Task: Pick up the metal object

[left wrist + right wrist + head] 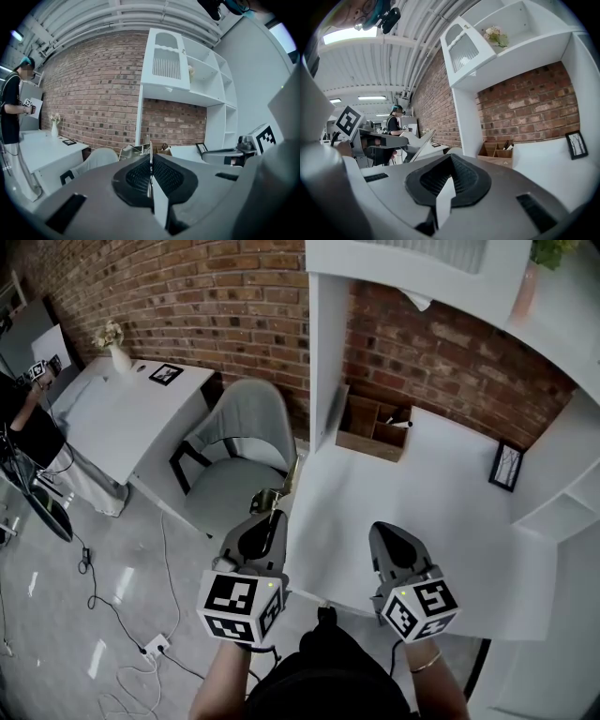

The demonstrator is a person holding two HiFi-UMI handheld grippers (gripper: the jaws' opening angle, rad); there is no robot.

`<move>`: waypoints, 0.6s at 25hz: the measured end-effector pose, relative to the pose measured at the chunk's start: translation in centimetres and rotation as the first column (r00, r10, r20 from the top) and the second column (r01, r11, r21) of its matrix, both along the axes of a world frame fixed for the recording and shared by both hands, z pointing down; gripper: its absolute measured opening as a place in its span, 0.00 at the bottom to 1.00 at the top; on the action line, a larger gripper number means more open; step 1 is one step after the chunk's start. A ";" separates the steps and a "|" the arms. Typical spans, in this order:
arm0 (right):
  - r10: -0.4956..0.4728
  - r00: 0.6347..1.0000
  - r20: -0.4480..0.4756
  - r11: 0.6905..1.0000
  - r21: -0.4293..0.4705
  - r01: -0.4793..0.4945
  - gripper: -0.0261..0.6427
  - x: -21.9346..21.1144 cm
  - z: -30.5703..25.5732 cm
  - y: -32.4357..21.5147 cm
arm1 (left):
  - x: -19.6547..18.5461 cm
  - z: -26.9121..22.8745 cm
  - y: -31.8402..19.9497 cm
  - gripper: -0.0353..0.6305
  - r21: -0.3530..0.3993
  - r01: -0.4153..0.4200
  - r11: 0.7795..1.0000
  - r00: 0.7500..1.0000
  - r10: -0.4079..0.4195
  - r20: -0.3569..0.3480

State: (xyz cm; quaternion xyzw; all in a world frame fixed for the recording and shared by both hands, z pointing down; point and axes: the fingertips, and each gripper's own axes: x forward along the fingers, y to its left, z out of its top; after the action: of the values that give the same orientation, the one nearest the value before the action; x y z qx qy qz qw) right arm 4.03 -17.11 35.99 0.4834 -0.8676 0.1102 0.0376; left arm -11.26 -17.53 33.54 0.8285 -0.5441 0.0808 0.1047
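Observation:
The metal object (280, 487) is a thin, shiny bent piece that sticks up and forward out of my left gripper (271, 518), above the left edge of the white desk (441, 502). My left gripper (151, 158) is shut on it, and a thin edge of the metal object (135, 150) shows just past the closed pads. To its right, my right gripper (387, 533) hovers over the desk's near part, shut with nothing in it. In the right gripper view the right gripper (450, 163) has its jaws together, and the metal object (423, 141) shows at the left.
A wooden organiser box (371, 427) stands at the back of the desk by the brick wall, and a picture frame (506, 466) at the right. A grey chair (239, 442) stands left of the desk. Farther left are a second white table (122, 418), a person (19, 404) and floor cables (141, 652).

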 end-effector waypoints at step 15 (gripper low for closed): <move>0.030 1.000 0.001 0.999 0.044 -0.030 0.04 -0.5 -1.4 3.3 | -1.6 -1.1 3.7 0.07 0.036 0.003 0.999 1.000 -0.004 0.027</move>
State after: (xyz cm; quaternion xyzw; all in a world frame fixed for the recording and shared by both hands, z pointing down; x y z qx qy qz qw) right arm 3.54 -13.85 34.57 0.4969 -0.8626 0.0917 0.0252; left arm -12.87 -13.79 32.48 0.8283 -0.5481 0.0819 0.0825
